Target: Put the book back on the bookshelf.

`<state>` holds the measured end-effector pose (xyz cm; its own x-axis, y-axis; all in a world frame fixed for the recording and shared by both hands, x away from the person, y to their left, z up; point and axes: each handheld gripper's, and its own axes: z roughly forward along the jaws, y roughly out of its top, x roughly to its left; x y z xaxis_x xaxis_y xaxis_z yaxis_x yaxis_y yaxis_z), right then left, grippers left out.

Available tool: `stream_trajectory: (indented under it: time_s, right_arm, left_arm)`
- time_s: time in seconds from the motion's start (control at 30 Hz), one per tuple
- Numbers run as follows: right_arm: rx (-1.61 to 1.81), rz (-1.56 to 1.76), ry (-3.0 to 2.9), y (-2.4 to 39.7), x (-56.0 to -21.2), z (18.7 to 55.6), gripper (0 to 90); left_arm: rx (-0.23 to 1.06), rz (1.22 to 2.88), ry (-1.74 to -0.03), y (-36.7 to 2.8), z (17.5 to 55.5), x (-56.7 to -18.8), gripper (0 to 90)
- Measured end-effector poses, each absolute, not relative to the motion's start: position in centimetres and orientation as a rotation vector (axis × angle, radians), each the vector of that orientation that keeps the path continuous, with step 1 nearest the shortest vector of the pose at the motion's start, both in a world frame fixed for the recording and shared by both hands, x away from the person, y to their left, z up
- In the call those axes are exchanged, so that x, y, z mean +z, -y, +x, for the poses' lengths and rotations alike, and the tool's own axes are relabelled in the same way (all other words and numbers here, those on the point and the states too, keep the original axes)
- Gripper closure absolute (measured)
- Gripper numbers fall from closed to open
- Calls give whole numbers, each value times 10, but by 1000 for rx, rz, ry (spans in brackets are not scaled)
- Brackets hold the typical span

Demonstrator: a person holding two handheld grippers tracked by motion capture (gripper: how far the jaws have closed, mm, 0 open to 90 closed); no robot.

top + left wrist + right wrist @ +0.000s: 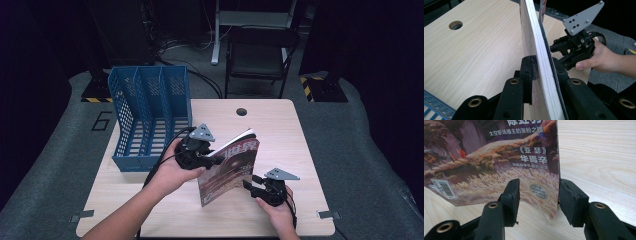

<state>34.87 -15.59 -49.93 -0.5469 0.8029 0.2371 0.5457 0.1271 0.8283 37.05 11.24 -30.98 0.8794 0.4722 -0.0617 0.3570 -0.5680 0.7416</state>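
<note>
High view looks down — both gripper views close, sharing the magazine point(231, 170).

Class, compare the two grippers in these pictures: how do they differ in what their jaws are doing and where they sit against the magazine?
The left gripper is clamped on the magazine near its upper edge, jaws pressing both sides; the right gripper has its jaws apart at the lower corner, pressing nothing. The left sits higher, beside the blue file rack; the right sits low near the table. Both are black, hand-held, with a grey plate on top.

Left claw point(544, 70) clamped on upright magazine point(541, 62)
</note>
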Motion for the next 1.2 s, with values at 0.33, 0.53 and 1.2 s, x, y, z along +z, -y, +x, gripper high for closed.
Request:
stream_trajectory:
  time_s: [0.33, 0.53, 1.2]
  right_arm:
    - [1382, 1329, -2137, 155, -500, 348, 518]
    - [1381, 1322, -2141, 156, -499, 349, 517]
    - [1399, 1327, -2132, 158, -498, 349, 516]
  left_arm:
    - [162, 2246, -617, -109, 375, -308, 760]
    - [172, 2261, -627, -106, 379, -306, 760]
    - [205, 2293, -665, -94, 388, -303, 793]
